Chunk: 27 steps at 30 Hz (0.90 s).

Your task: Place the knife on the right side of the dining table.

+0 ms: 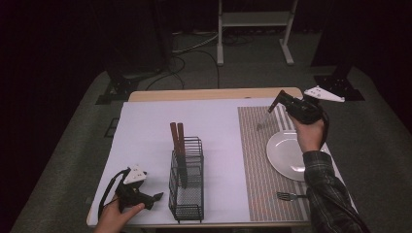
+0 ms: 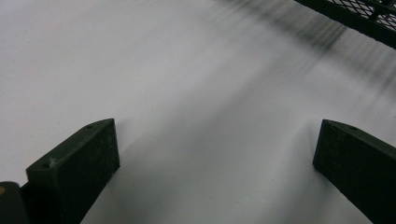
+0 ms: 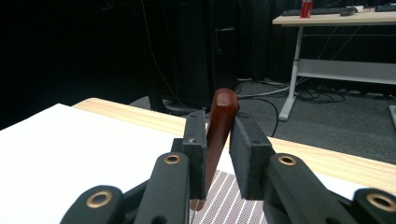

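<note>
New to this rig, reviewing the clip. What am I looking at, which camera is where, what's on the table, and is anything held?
No robot here: a person holds a two-jaw tool, the tongs, in each hand. The high view looks down from above the person's side of the table. The other two pictures come from cameras riding on each tool, looking along its black jaws.

On the white table cover stands a black wire rack with two brown-handled utensils upright in it. To the right lies a striped placemat with a white plate and a fork.

The right tongs are raised over the mat's far end, shut on a knife: its brown handle sits between the pads and its blade points down toward the mat. The left tongs rest open near the rack, holding nothing.
</note>
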Available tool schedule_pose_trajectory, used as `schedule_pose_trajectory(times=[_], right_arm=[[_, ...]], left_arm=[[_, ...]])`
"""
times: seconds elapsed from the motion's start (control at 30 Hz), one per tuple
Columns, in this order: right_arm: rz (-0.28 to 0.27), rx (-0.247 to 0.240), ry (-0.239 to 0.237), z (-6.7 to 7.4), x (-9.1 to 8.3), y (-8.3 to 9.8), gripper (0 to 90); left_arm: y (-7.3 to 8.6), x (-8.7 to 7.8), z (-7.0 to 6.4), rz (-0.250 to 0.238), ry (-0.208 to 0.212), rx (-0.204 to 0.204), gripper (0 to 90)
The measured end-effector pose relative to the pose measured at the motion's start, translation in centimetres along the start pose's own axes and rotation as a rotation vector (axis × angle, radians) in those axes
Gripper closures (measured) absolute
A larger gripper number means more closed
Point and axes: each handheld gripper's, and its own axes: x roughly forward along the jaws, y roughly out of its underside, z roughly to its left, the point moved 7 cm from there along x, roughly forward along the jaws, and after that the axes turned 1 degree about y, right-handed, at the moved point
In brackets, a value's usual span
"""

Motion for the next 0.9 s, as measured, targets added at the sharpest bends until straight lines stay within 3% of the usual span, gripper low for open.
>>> schedule_pose_trajectory(times=[0.9], right_arm=[[0.015, 0.046, 0.065, -3.2, -1.0, 1.1, 69.1]], left_arm=[[0.0, 0.0, 0.0, 0.000, 0.000, -0.001, 0.0]])
